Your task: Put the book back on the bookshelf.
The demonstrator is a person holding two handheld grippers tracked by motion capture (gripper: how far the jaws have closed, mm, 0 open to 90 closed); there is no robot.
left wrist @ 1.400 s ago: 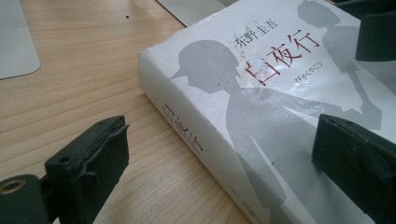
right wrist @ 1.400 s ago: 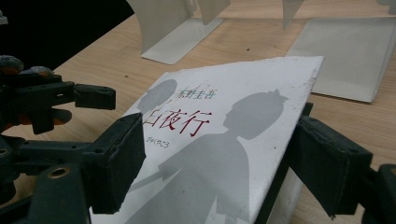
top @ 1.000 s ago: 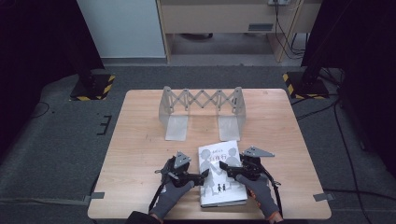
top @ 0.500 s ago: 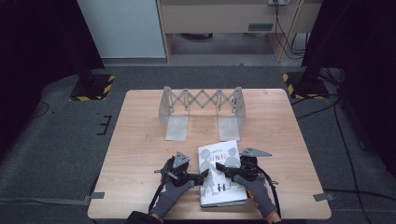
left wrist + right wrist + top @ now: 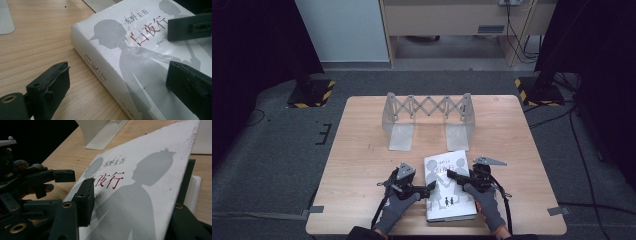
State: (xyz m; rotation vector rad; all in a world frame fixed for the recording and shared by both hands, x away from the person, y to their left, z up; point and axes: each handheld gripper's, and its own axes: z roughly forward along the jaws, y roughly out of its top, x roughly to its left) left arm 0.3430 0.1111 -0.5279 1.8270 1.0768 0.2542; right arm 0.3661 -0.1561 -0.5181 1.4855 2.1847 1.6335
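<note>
From my remote seat I looked down on a light wooden table (image 5: 362,150) standing on dark grey carpet (image 5: 272,165). A grey metal expanding book rack (image 5: 428,118) stood toward the far edge, its scissor lattice stretched between two upright ends, each with a flat foot plate resting on the wood. Nearer the front edge, just right of centre, lay a thick white book (image 5: 447,192) with grey silhouettes and red characters on its cover, its spine facing left.

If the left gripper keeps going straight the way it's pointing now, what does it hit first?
Most likely the book. The left gripper points toward its spine side, open jaws straddling that edge. Beyond it sits the right gripper, though depth is hard to judge.
</note>
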